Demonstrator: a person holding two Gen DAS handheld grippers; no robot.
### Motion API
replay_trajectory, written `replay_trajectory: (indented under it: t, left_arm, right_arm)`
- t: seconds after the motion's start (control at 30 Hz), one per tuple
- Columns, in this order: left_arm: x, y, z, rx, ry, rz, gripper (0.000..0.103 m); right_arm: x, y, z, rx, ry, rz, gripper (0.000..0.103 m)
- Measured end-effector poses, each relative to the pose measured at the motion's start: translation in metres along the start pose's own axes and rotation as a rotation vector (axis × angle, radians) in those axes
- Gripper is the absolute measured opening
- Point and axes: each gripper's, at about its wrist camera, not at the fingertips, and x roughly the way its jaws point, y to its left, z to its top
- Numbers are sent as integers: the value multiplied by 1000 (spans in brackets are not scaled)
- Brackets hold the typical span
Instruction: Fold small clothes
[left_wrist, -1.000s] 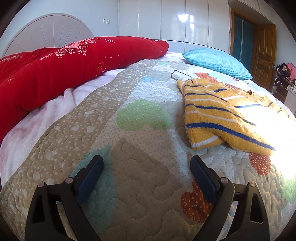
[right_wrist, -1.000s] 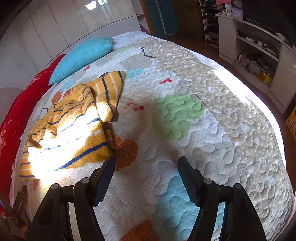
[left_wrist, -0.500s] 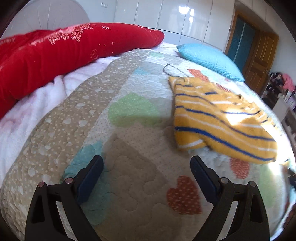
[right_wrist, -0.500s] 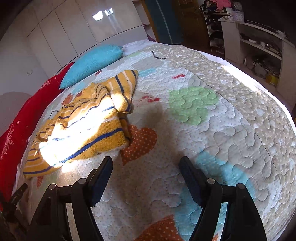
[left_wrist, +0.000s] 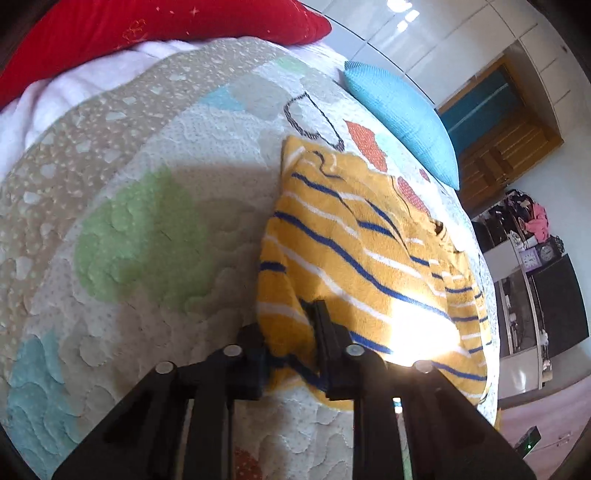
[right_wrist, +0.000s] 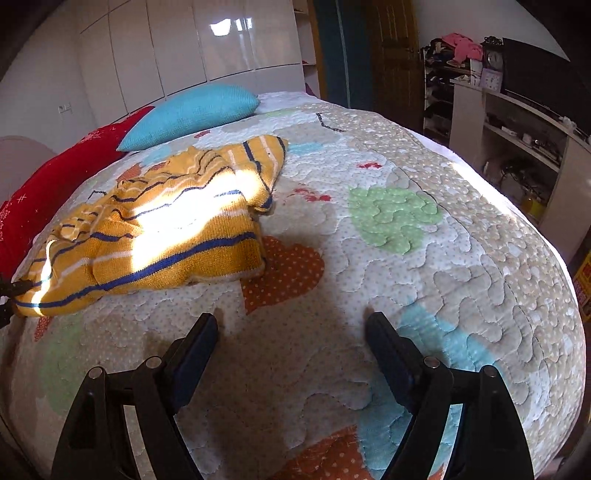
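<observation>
A small yellow sweater (left_wrist: 354, 251) with blue and white stripes lies crumpled on the quilted bed (left_wrist: 147, 236). My left gripper (left_wrist: 291, 339) has its jaws closing on the sweater's near hem corner, with the fabric pinched between the pads. In the right wrist view the sweater (right_wrist: 166, 229) lies up and to the left of my right gripper (right_wrist: 291, 332). That gripper hovers over bare quilt (right_wrist: 388, 258), apart from the sweater, its jaws opening with nothing between them. The left gripper's tip (right_wrist: 13, 291) shows at the sweater's far left corner.
A blue pillow (left_wrist: 402, 118) and a red quilted cover (left_wrist: 147, 33) lie at the head of the bed. White wardrobes (right_wrist: 184, 55), a wooden door (right_wrist: 391, 55) and open shelves with clutter (right_wrist: 517, 147) stand past the bed's edge.
My left gripper moved right to the sweater's hem, rolled, and went from wide open to pinching the fabric. My right gripper sank a little toward the quilt and spread slightly wider.
</observation>
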Motion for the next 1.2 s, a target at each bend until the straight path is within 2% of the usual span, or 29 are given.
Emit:
replay_trajectory:
  t: [0.07, 0.13, 0.17, 0.23, 0.27, 0.3, 0.33, 0.37, 0.4, 0.43, 0.57, 0.63, 0.77, 0.87, 0.93, 0.97, 1.07, 1.1, 1.2]
  left_arm:
    - [-13, 7, 8, 15, -49, 80, 8]
    - [-23, 22, 16, -3, -77, 163, 0]
    - [-28, 30, 20, -7, -84, 187, 0]
    - [-41, 45, 20, -39, -88, 174, 2]
    - [-49, 51, 18, -50, -101, 166, 6]
    - [-58, 55, 14, -46, -114, 161, 23]
    - [-65, 58, 11, -34, -128, 174, 56]
    - [-73, 62, 5, -29, -154, 196, 71]
    - [-85, 70, -2, -38, -189, 215, 80]
    - [-92, 74, -10, -46, -213, 227, 80]
    - [-109, 93, -33, -70, -195, 203, 80]
    - [-116, 102, -45, -91, -202, 193, 82]
    - [-130, 120, -69, -115, -209, 183, 82]
    - [-139, 128, -79, -106, -226, 200, 82]
    - [-143, 136, -82, -100, -239, 214, 82]
    - [-144, 140, -84, -97, -241, 224, 82]
    - [-145, 150, -86, -100, -241, 242, 82]
    - [-146, 151, -87, -103, -242, 236, 82]
    - [-148, 150, -87, -115, -246, 238, 82]
  right_arm:
    - [0, -1, 1, 1, 6, 5, 86]
    - [1, -1, 1, -7, 10, 6, 86]
    - [1, 0, 1, -15, 11, 3, 86]
    - [1, 3, 1, -33, 19, -6, 86]
    - [-1, 4, 3, -37, 30, -9, 87]
    - [-5, 4, 6, -28, 41, -3, 87]
    - [-12, 6, 8, -14, 40, 24, 86]
    - [-20, 10, 11, -12, 30, 58, 86]
    - [-30, 20, 14, -36, 11, 83, 86]
    - [-37, 34, 17, -87, -5, 93, 86]
    - [-48, 123, 20, -379, -10, 179, 86]
    - [-46, 175, 12, -523, -8, 226, 86]
    - [-30, 277, -15, -802, -44, 240, 85]
    - [-5, 338, -33, -944, -54, 210, 85]
    - [12, 372, -46, -1037, -69, 143, 84]
    - [17, 386, -51, -1073, -108, 102, 84]
    - [26, 419, -52, -1149, -157, 1, 83]
    - [30, 427, -50, -1163, -149, -19, 81]
    - [44, 439, -42, -1145, -74, -6, 47]
